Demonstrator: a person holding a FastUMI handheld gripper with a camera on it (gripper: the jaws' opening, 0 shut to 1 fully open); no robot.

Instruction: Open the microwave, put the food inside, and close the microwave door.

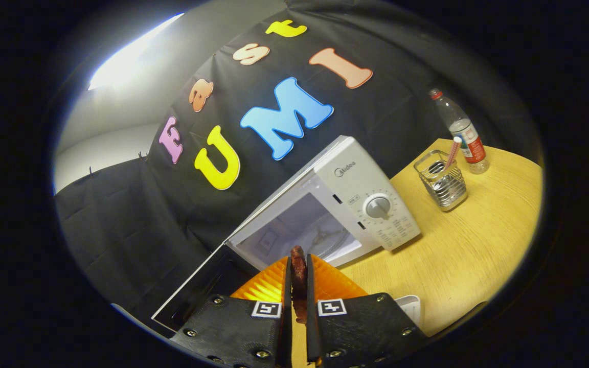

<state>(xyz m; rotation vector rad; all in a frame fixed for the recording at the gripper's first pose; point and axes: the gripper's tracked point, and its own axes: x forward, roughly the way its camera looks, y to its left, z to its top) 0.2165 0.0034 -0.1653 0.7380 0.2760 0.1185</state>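
Gripper [298, 278]: tilted, so the scene leans; it points at the open front of the microwave, held above the bench, just short of the opening.
Jaws: nearly together, clamped on the food, one pressing each side of it.
Fingers [325, 276]: two ridged ones run forward side by side from the marker-tagged mounts, with only the food's width between them.
Food [298, 266]: a dark reddish-brown, sausage-like piece standing on edge between the fingers; its rounded end pokes past their tips, right at the mouth of the microwave.
Microwave [356, 184]: white, on the bench, its back near the black cloth wall; the control side with a round knob [377, 206] faces the bottle.
Cavity [299, 230]: open and pale inside, straight ahead of the food; the turntable support shows on its floor.
Door [197, 286]: swung fully open, on the side of the microwave away from the knob, dark inner pane with a white frame, beside the gripper.
Bench [473, 255]: light wood.
Holder [441, 180]: wire mesh, on the bench beyond the microwave's knob side, apart from it, with a striped straw [453, 151] leaning in it.
Bottle [460, 130]: clear plastic, red cap, upright, just beyond the holder from the microwave.
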